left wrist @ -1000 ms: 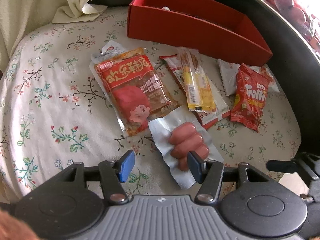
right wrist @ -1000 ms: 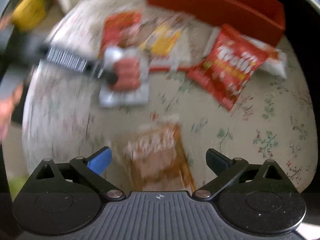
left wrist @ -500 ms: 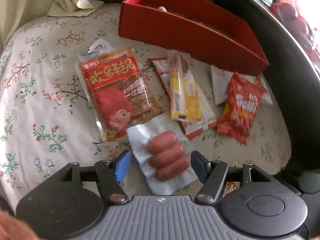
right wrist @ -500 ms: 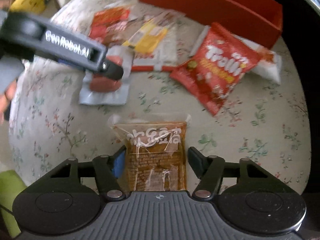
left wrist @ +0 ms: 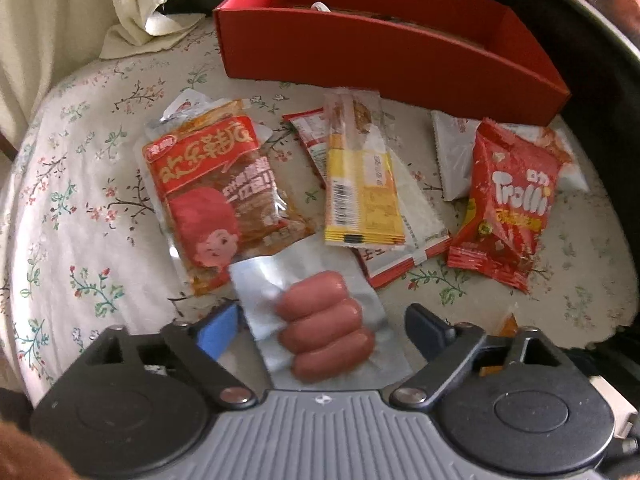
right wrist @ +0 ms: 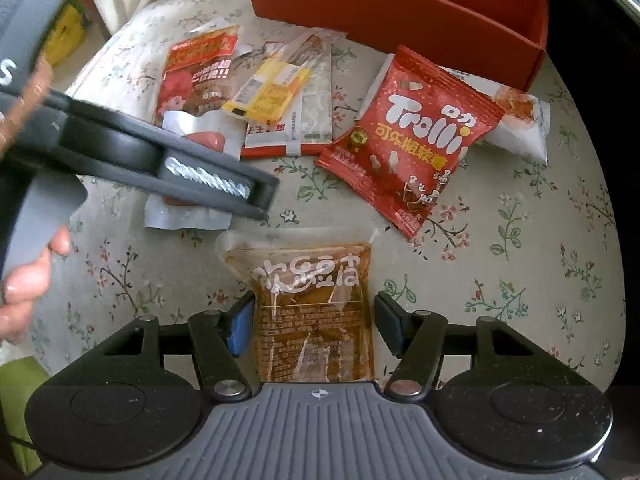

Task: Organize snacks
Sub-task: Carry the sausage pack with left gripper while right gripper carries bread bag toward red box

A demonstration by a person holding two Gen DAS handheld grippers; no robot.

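Left hand-held gripper (left wrist: 316,322) spread wide around the sausage pack (left wrist: 320,322) without pinching, right hand-held gripper (right wrist: 314,322) clamped on the amber pouch (right wrist: 314,312), Trolli bag (right wrist: 416,136) nearby, red box (left wrist: 380,48) behind, all on the floral tabletop (left wrist: 80,208).

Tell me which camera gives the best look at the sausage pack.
The left wrist view: the sausage pack lies whole between the open jaws of the left gripper. In the right wrist view, that gripper covers most of it.
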